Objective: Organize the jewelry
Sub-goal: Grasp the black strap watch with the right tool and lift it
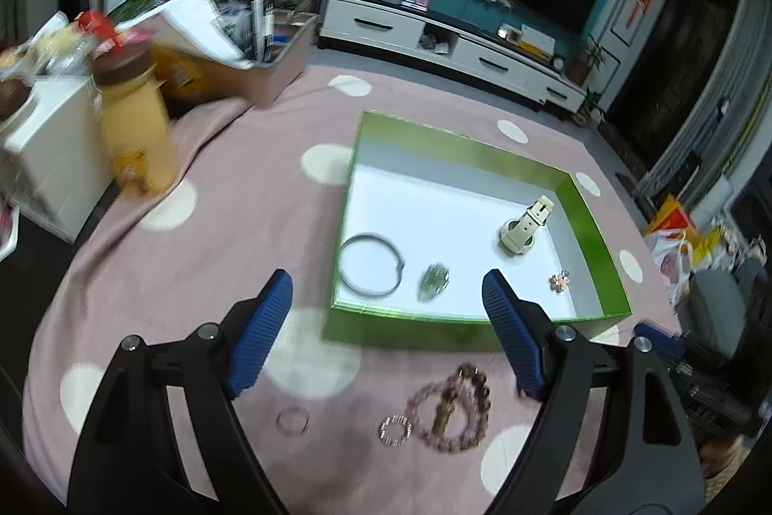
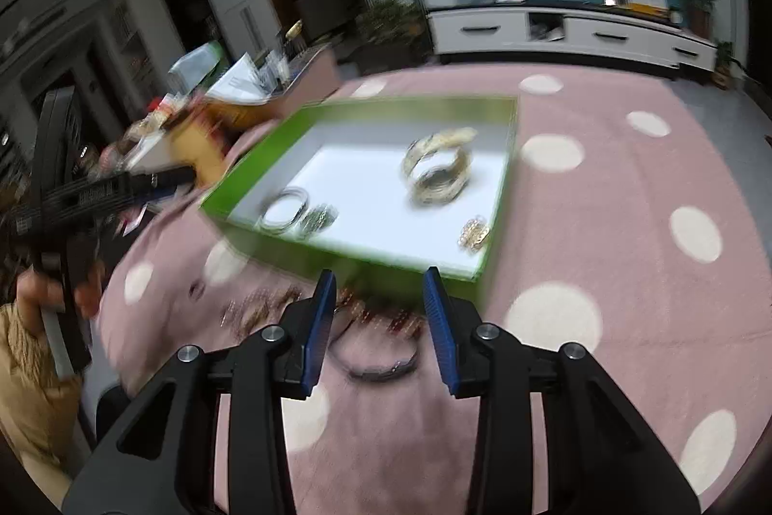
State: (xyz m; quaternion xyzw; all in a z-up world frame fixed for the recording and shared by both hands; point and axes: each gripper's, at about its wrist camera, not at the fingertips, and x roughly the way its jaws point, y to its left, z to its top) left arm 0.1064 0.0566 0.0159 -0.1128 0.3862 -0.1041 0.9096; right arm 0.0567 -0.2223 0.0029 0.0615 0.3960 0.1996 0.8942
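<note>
Left gripper open, empty, over cloth. Thin ring, sparkly ring, bead bracelets before box. Beads light, floppy; pinch strand. Right gripper open above bangle: stiff, slippery; grab rim.

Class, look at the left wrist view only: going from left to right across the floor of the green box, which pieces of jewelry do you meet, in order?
Silver bangle → green stone piece → cream watch → small rose-gold flower piece, all lying apart inside the green box.
</note>
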